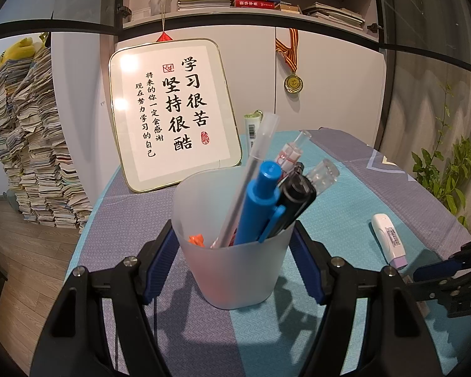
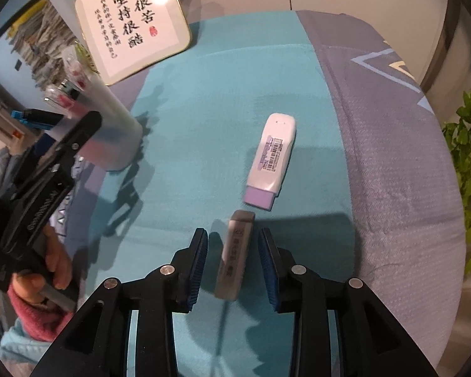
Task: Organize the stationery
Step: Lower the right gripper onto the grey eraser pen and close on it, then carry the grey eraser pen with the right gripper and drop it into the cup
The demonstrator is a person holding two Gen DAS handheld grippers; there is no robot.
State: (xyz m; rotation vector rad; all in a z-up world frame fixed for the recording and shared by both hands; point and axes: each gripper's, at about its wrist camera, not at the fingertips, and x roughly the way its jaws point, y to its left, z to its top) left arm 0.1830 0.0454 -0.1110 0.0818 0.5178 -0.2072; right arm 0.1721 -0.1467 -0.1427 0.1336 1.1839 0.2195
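Between the blue pads of the right hand-held gripper [image 2: 234, 264] lay a grey eraser [image 2: 235, 253], flat on the teal cloth of the desk [image 2: 204, 110]; the jaws stood apart on either side of it, with a gap showing at each pad, so nothing was gripped yet. Just beyond it rested a white correction tape [image 2: 271, 157] with a lilac end, near but not touching. Further left stood the frosted pen cup [image 1: 232, 251], holding a blue pen [image 1: 257, 201], a black pen and several clear ones, with the left hand-held gripper [image 1: 232, 245] clasping its sides and the pads against the plastic. A framed calligraphy board [image 1: 172, 110] leaned behind it.

The likely trouble was in the closing: the eraser sat slightly skewed between the pads, so an uneven squeeze could twist or flick it out, perhaps into the correction tape. The cup was top-heavy with leaning pens, and a tilt of the left hand could spill them.
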